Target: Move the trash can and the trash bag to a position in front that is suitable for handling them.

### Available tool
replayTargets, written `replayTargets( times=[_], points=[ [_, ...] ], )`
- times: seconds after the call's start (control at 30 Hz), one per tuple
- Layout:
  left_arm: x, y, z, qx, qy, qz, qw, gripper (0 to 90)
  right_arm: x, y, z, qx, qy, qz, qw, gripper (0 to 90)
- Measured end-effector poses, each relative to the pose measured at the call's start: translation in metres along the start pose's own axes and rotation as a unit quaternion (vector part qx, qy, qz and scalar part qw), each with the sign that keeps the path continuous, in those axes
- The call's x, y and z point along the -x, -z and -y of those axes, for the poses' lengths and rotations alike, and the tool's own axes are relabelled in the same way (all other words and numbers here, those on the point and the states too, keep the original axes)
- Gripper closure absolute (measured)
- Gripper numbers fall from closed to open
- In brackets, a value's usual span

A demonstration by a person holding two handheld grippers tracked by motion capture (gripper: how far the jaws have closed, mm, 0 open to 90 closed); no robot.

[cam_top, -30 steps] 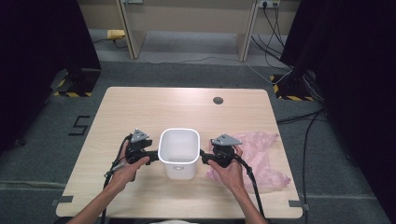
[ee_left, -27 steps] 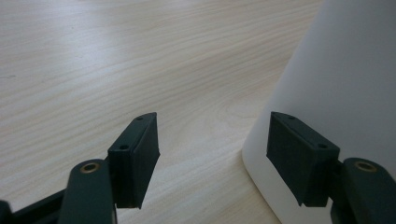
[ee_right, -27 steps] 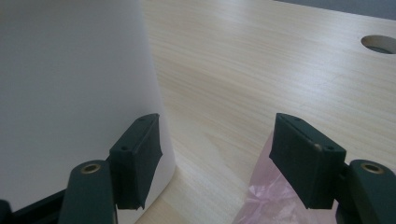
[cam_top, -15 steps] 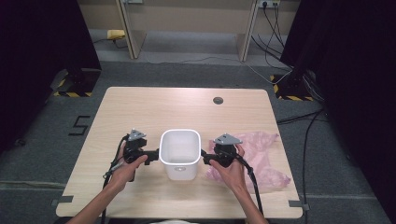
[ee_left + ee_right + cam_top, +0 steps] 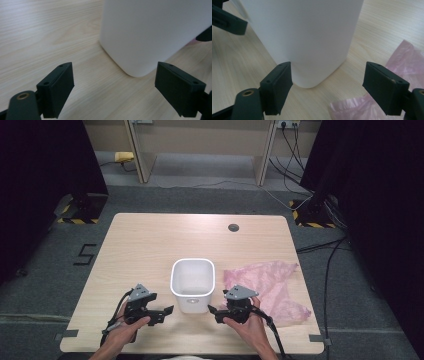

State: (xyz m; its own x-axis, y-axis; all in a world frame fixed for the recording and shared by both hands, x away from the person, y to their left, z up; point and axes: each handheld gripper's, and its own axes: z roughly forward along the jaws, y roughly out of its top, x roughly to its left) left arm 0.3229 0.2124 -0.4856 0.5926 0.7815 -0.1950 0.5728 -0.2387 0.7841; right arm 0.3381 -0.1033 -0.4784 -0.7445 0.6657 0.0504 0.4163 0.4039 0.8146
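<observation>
Two hands reach in over the near edge of the worktop (image 5: 150, 240), each holding a gripper. The left gripper (image 5: 167, 312) and the right gripper (image 5: 212, 312) both have their jaws spread wide with nothing between them, pointing inward at the base of a white bin (image 5: 193, 282) standing upright between them, near the middle of the near edge. Beyond the right gripper, a crumpled pink plastic bag (image 5: 272, 285) lies toward the right edge. A small dark round grommet (image 5: 233, 227) sits near the far edge.

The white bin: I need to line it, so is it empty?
Empty: the high view shows the white bin upright, with a bare white inside.
</observation>
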Motion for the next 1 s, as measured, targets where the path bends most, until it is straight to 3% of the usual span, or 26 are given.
replayTargets(
  times=[0.13,0.5,0.77,0.87,0.93,1.0],
  points=[
    [0.004,-0.007,-0.004,0.000,-0.001,0.003,1.0000,15.1,-0.002,-0.003,-0.004,0.002,0.005,0.000,1.0000,22.8],
    [0.000,-0.012,-0.011,0.006,-0.004,-0.018,0.9998,14.8,-0.004,-0.011,-0.006,-0.001,0.013,0.006,0.9999,23.7],
    [-0.006,-0.009,-0.006,0.011,-0.011,-0.007,0.9998,14.9,0.001,0.000,-0.006,0.007,0.005,0.011,0.9999,23.1],
    [-0.014,-0.005,-0.001,0.013,-0.034,-0.015,0.9992,14.9,0.015,0.014,-0.002,0.008,-0.013,0.041,0.9990,21.1],
    [-0.021,-0.004,0.002,0.009,-0.033,-0.022,0.9992,14.9,0.020,0.017,0.000,0.007,-0.021,0.048,0.9986,20.1],
    [-0.032,-0.001,0.006,0.003,-0.032,-0.031,0.9990,14.9,0.031,0.023,0.004,-0.004,-0.033,0.072,0.9968,17.5]
  ],
)
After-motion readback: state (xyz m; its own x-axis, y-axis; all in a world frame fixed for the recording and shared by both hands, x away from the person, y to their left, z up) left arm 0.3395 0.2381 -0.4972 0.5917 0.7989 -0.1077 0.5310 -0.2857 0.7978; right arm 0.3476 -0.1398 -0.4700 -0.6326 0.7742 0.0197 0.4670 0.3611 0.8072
